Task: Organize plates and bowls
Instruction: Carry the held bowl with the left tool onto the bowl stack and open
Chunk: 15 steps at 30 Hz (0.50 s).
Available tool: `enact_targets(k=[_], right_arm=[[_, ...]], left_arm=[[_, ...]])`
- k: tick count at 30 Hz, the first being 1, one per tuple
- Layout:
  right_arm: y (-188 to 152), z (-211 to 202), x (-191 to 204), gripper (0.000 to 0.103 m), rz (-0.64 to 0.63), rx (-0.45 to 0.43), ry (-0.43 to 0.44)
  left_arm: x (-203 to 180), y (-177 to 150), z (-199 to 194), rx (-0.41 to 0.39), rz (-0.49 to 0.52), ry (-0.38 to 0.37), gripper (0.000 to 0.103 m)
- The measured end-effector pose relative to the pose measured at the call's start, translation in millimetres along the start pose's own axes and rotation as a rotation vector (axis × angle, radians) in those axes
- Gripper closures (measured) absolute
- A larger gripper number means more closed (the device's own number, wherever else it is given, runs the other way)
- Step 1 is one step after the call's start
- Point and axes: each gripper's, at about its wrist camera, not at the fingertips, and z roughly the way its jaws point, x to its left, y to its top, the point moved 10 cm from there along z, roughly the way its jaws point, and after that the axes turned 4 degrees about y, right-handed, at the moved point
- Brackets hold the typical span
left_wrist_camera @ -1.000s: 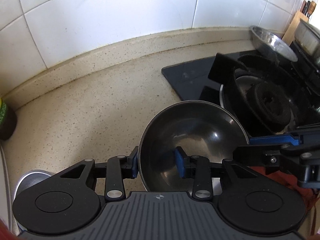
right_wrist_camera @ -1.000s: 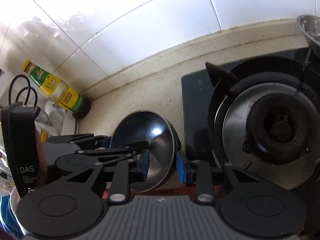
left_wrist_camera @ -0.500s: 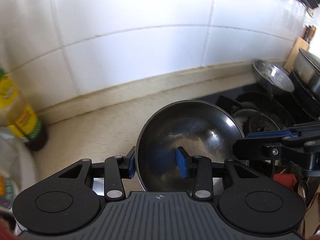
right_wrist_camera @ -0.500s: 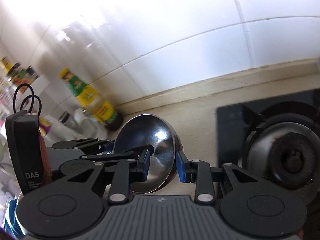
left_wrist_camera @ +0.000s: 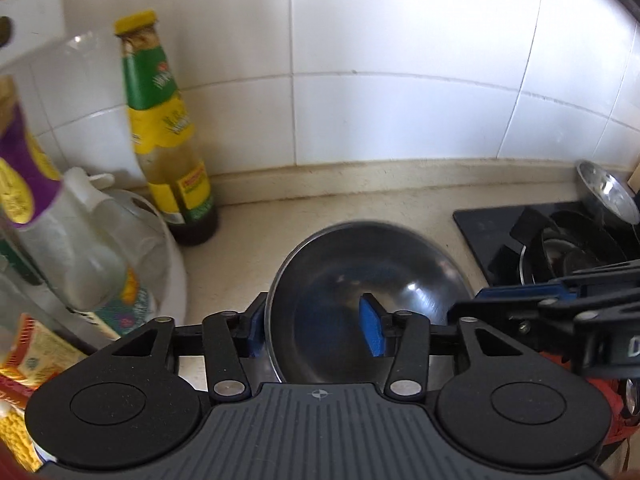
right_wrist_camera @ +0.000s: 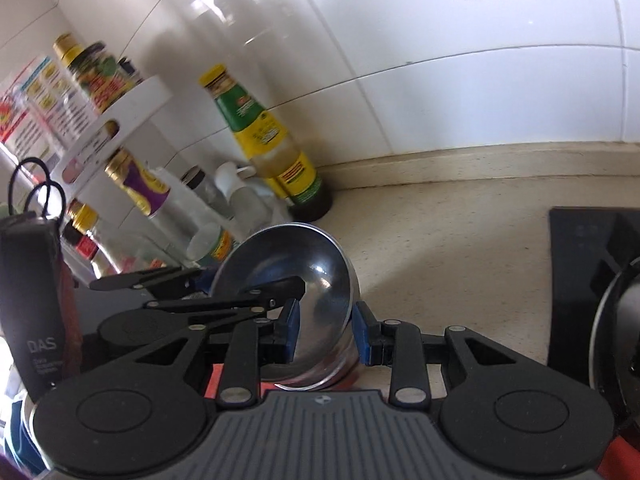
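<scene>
Steel: two bowls (left_wrist_camera: 366, 280), one bottle (left_wrist_camera: 168, 132)

surface: speckled beige counter (left_wrist_camera: 360, 208) | on it: sauce bottle (left_wrist_camera: 168, 136) left, black hob (left_wrist_camera: 560, 240) right

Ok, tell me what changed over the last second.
The left tongs and right tongs carried the steel bowl away from the stove toward the yellow-capped bottle, which came fully into view. The left tongs have just been opening; the bowl's rim sits between them, no longer pinched. The right tongs stayed shut on the far rim.
</scene>
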Motion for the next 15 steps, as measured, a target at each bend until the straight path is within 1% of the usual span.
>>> enact_targets(k=[3,6,8,12,15], right_arm=[[-2,13,3,0.074,-0.012,0.035,-0.011],[-8,26,6,0.074,-0.064,0.052,-0.04],[-9,32,8,0.074,-0.066,0.062,-0.045],[-5,26,3,0.073,-0.137,0.018,-0.138],[-8,24,2,0.073,-0.134,0.024,-0.131]], left_arm=[[10,-3,-1,0.001,-0.001,0.012,0.046],[17,-12,8,0.03,-0.013,0.02,0.046],[23,-19,14,0.043,-0.013,0.035,0.048],[33,-25,14,0.047,-0.027,0.05,0.047],[36,-25,9,0.036,-0.036,0.053,0.045]])
